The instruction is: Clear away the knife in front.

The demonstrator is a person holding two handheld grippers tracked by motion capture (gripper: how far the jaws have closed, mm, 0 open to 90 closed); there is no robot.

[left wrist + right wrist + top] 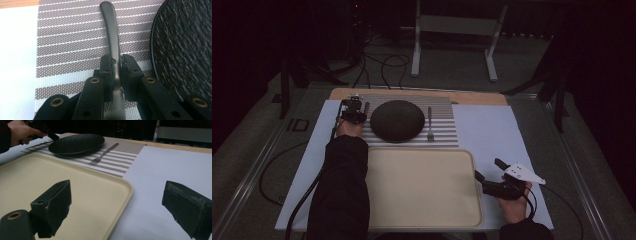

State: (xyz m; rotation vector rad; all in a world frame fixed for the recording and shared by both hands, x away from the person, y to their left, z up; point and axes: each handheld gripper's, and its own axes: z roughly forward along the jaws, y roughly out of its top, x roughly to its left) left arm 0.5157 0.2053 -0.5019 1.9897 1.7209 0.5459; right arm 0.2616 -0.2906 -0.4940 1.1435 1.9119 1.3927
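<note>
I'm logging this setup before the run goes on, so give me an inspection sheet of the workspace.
Surface: white sheet over the table, striped placemat at the far side.
Job's things: dark utensil handle on the placemat left of the black plate; fork right of the plate; cream tray, nothing seen in it.
Clutter: nothing seen.
Grippers: left gripper shut on the utensil handle; right gripper open beside the tray's right edge.
Cables: one trails from each gripper; more lie on the floor beyond.
Surroundings: dark room, white frame legs behind.

One dark plate, one fork, one dark utensil, one cream tray, one striped placemat, two hand-held grippers
</note>
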